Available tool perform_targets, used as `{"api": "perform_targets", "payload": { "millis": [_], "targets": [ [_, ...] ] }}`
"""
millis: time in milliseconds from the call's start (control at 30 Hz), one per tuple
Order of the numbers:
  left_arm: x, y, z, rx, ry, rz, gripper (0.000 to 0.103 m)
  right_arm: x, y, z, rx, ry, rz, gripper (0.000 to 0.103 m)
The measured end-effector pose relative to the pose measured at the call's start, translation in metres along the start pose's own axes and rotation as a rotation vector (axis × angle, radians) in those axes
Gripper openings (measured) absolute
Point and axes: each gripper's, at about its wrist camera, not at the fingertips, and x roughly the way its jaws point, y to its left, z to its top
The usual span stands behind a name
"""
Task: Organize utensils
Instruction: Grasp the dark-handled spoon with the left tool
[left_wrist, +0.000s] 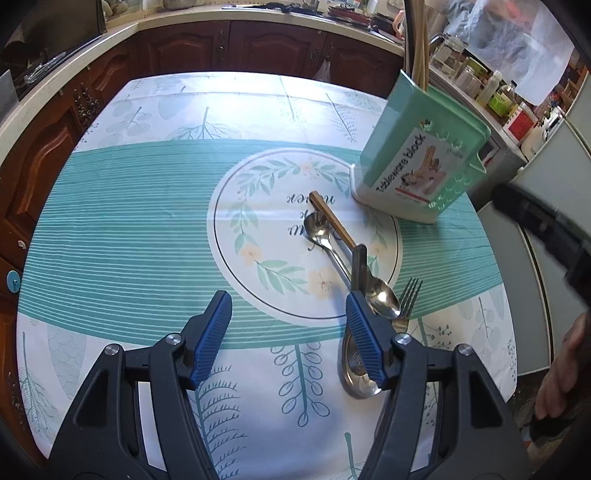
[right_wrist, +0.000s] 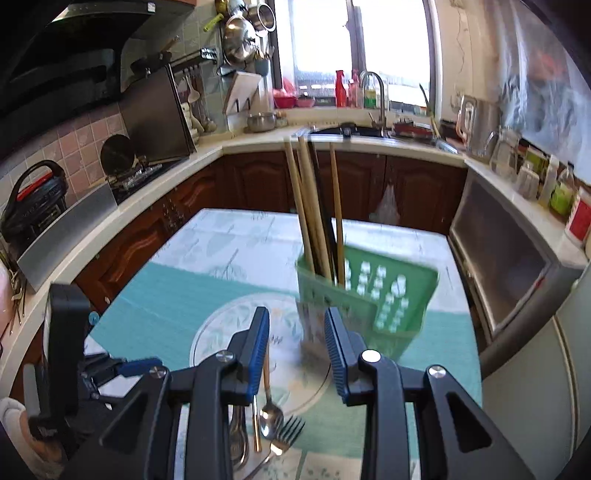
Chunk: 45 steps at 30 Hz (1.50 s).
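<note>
Patterned tablecloth (left_wrist: 147, 221); chopsticks (right_wrist: 314, 206) upright in green holder (right_wrist: 388, 295).

You see shiny metal spoons (left_wrist: 382, 295) and a metal fork (left_wrist: 408, 297) near the lower right of the left view. The cloth (left_wrist: 147, 206) on the worktop looks smooth and soft. The green holder (left_wrist: 417, 147) is smooth plastic with a paper label. Its chopsticks (right_wrist: 306, 206) look like plain wood. Each claw has matt black plastic arms and ribbed blue pads (left_wrist: 212, 338).
</note>
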Motion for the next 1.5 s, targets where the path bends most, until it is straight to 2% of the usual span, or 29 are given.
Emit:
{"api": "perform_targets", "payload": {
  "millis": [200, 400, 700, 933, 1100, 1200, 1300, 1367, 1500],
  "targets": [
    [0.018, -0.008, -0.006, 0.019, 0.064, -0.021, 0.062, 0.026, -0.007, -0.041, 0.067, 0.141, 0.008, 0.031],
    [0.027, -0.015, -0.009, 0.034, 0.092, -0.041, 0.062, 0.045, -0.018, -0.069, 0.147, 0.236, 0.031, 0.031],
    [0.037, -0.026, -0.006, 0.066, 0.12, -0.073, 0.062, 0.061, -0.035, -0.09, 0.226, 0.31, 0.055, 0.031],
    [0.047, -0.035, -0.003, 0.095, 0.129, -0.065, 0.062, 0.061, -0.038, -0.103, 0.251, 0.328, 0.081, 0.031],
    [0.054, -0.032, 0.005, 0.08, 0.128, -0.071, 0.06, 0.062, -0.036, -0.109, 0.25, 0.341, 0.092, 0.031],
    [0.058, -0.032, 0.011, 0.072, 0.135, -0.1, 0.053, 0.062, -0.035, -0.111, 0.248, 0.345, 0.097, 0.031],
    [0.066, -0.034, 0.015, 0.07, 0.158, -0.133, 0.042, 0.063, -0.034, -0.112, 0.251, 0.354, 0.114, 0.031],
    [0.071, -0.035, 0.017, 0.067, 0.174, -0.151, 0.029, 0.065, -0.033, -0.113, 0.253, 0.362, 0.124, 0.031],
    [0.073, -0.034, 0.018, 0.054, 0.184, -0.183, 0.012, 0.069, -0.031, -0.114, 0.252, 0.371, 0.131, 0.031]
  ]
}}
